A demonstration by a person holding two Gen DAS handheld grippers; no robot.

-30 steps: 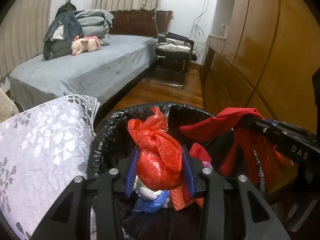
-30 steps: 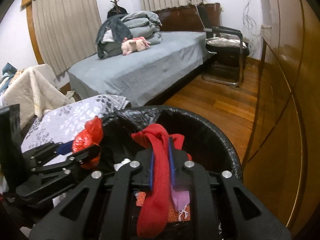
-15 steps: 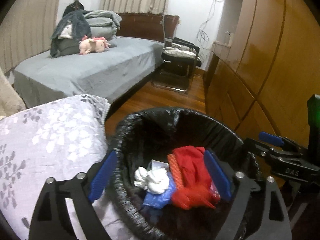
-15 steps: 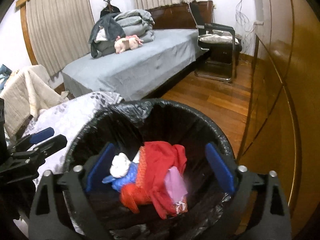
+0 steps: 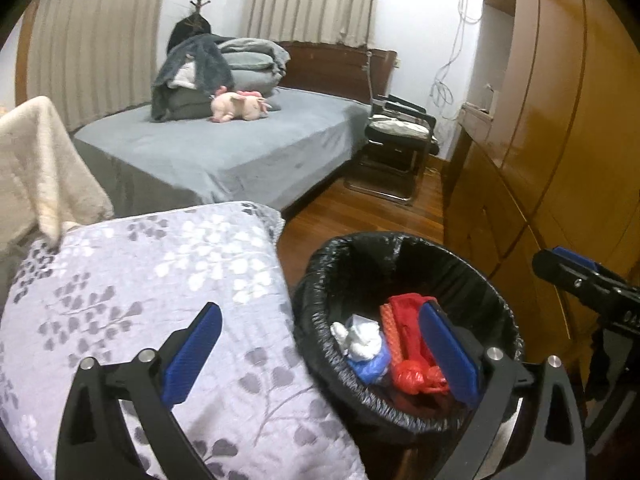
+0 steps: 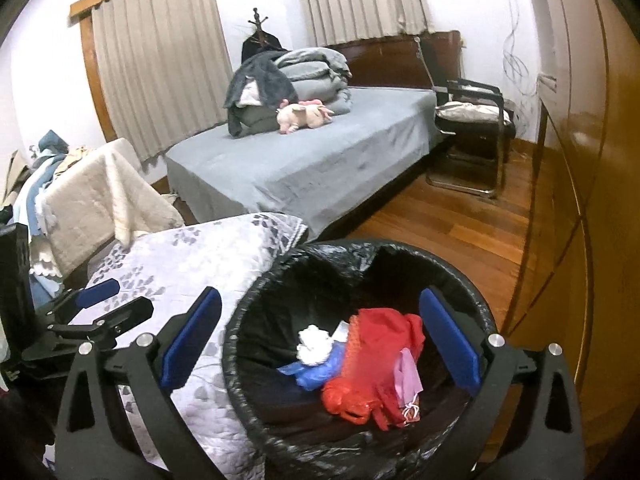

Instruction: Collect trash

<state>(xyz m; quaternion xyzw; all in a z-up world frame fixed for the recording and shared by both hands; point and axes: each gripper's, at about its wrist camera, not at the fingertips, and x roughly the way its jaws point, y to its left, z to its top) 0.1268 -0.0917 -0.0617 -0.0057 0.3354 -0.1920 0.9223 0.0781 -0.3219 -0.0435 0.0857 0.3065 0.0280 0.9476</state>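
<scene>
Both grippers wide, empty, jaws just opened; right gripper (image 6: 320,344) straddles bin rim (image 6: 400,248).

Right gripper (image 6: 320,344) fingers spread wide over black-lined bin (image 6: 472,280), red bag (image 6: 372,364) inside, nothing held

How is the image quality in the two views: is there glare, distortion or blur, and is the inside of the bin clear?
Left wrist view: strong fisheye bending with dark corners; glare on the wooden wardrobe; slight blur at the bed. Right wrist view: the same bending; a bright reflection on the wardrobe; the trash bin contents are clear, the red cloth easy to see, though the black liner is dark.
</scene>
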